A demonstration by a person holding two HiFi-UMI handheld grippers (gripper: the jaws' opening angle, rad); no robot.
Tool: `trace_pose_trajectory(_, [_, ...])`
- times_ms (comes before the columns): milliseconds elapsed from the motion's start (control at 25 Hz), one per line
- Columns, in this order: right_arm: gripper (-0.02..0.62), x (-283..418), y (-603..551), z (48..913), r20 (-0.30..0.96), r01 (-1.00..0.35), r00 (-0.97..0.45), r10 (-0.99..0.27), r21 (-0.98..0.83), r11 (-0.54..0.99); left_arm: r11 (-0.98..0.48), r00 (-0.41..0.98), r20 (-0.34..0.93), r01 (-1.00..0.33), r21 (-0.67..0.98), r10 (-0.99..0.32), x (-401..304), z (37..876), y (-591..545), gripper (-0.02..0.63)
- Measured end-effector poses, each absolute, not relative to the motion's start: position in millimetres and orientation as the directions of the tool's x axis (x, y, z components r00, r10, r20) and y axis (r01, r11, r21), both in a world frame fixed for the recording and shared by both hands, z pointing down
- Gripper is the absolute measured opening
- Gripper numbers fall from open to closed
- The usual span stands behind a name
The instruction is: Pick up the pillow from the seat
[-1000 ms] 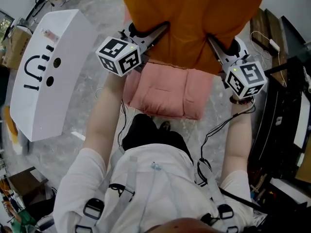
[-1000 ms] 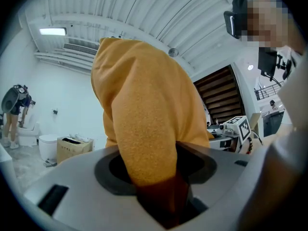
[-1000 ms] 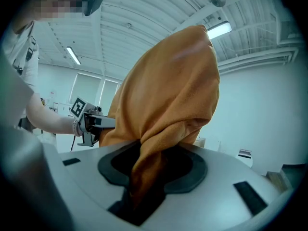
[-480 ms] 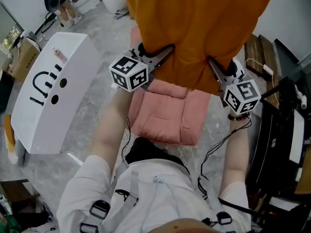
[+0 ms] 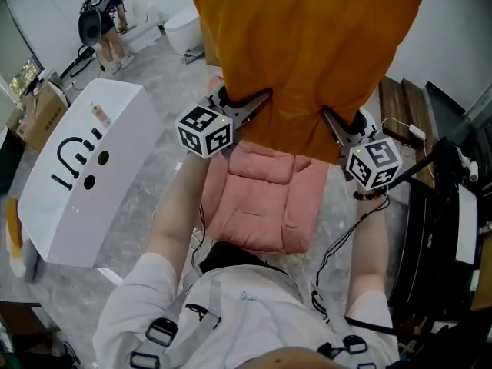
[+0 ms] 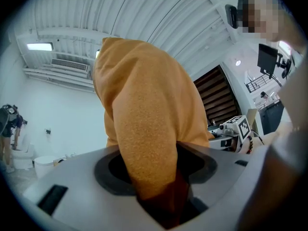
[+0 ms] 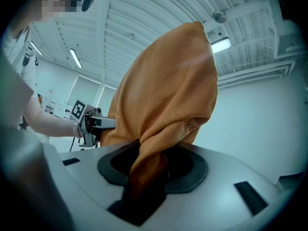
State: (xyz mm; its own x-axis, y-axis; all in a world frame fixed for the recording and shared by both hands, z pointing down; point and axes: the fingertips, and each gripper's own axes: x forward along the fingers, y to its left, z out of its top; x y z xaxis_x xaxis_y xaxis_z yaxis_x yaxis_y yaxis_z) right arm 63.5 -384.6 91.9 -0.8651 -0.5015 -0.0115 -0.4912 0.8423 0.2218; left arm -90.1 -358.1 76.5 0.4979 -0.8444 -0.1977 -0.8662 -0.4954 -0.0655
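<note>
A big orange pillow (image 5: 307,44) hangs in the air above a pink seat cushion (image 5: 261,198), clear of it. My left gripper (image 5: 260,100) is shut on the pillow's lower left corner, my right gripper (image 5: 330,120) on its lower right corner. In the left gripper view the orange pillow (image 6: 149,124) bunches down between the jaws of the left gripper (image 6: 161,196), with the other gripper's marker cube (image 6: 240,125) beyond it. The right gripper view shows a fold of the pillow (image 7: 168,95) pinched in the right gripper (image 7: 144,184).
A white box with black marks (image 5: 77,175) stands on the floor at left. Dark shelving with cables (image 5: 453,229) lines the right side. A cardboard box (image 5: 34,106), a toilet (image 5: 183,28) and a person (image 5: 104,21) are at the far left.
Both grippers have risen with the pillow, which now hangs higher above the pink seat cushion. More of the cushion shows beneath it.
</note>
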Motion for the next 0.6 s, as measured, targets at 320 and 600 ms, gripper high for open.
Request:
trace_pose_trajectory(320, [0.17,73.2,-391.7,75.1,-0.047,-0.492,-0.867,-0.496,0.242,0.836,-0.487,0.498,-0.223,-0.867,-0.104,-0.838,-81.8,56.1,-365.9,0.252])
trace_pose_trajectory(600, [0.175,69.8,-380.1,60.7,-0.075,-0.494,-0.868,-0.492,0.246,0.834,-0.497,0.514,-0.236,-0.858,-0.13,-0.825,-85.8,40.4,-355.6,0.256])
